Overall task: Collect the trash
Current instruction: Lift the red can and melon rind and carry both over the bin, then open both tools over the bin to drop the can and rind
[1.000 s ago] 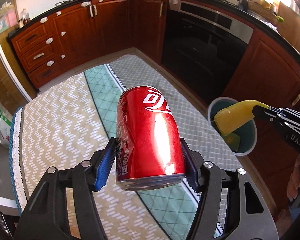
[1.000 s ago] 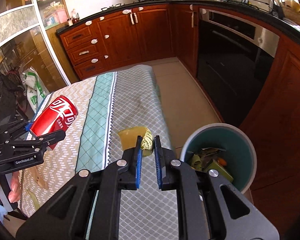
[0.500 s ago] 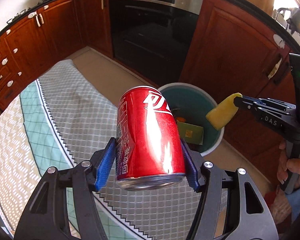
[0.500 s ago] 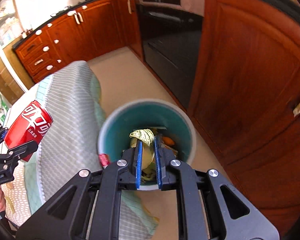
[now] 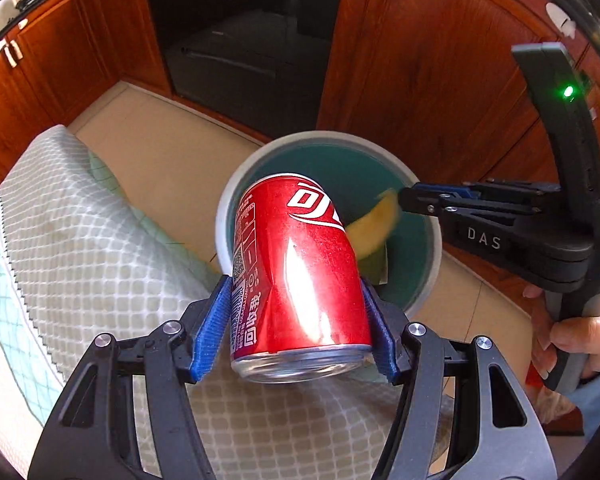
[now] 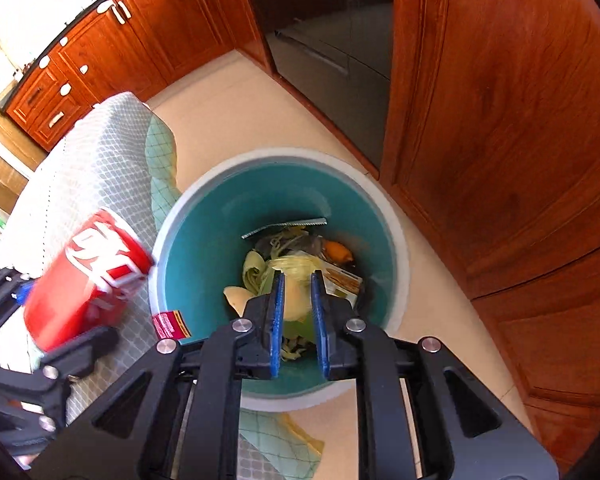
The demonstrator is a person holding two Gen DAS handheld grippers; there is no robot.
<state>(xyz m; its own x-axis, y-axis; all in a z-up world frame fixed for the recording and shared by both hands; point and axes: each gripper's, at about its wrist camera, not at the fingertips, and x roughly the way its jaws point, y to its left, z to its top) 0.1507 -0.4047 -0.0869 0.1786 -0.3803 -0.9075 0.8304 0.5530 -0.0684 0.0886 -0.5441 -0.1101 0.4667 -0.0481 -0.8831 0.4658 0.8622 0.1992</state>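
A: Can (image 5: 296, 276), red with white script and a printed code panel, is gripped by the left gripper (image 5: 296, 320) between its blue pads (image 5: 212, 320). The pads are pressed on opposite sides of the lower body, near the silver base rim.

B: Orientation?

A: The long axis is tilted, base toward the camera, top pointed forward and slightly left, out over the near rim of the bin (image 5: 428, 248). Dents are seen on the lit side.

B: Right gripper?

A: The right gripper (image 6: 298, 312) is held over the bin mouth, fingers pointed down into it. A narrow gap is left between the jaws, and a yellow peel (image 6: 296, 292) is seen in that gap; contact with the pads cannot be confirmed. In the left view the peel (image 5: 370, 228) is blurred, just beyond the fingertips, above the teal interior.

B: Hand pose?

A: The right hand (image 5: 572, 336) is wrapped round the handle, low at the right edge of the left view. A green light is lit on the handle.

B: Surroundings?

A: Peelings, a carton and an orange scrap are lying in the bin. The bin stands on a tiled floor (image 6: 240, 120), just beside a table draped in patterned cloth (image 5: 80, 240). Wooden cabinets (image 6: 500, 120) and a dark oven door are behind.
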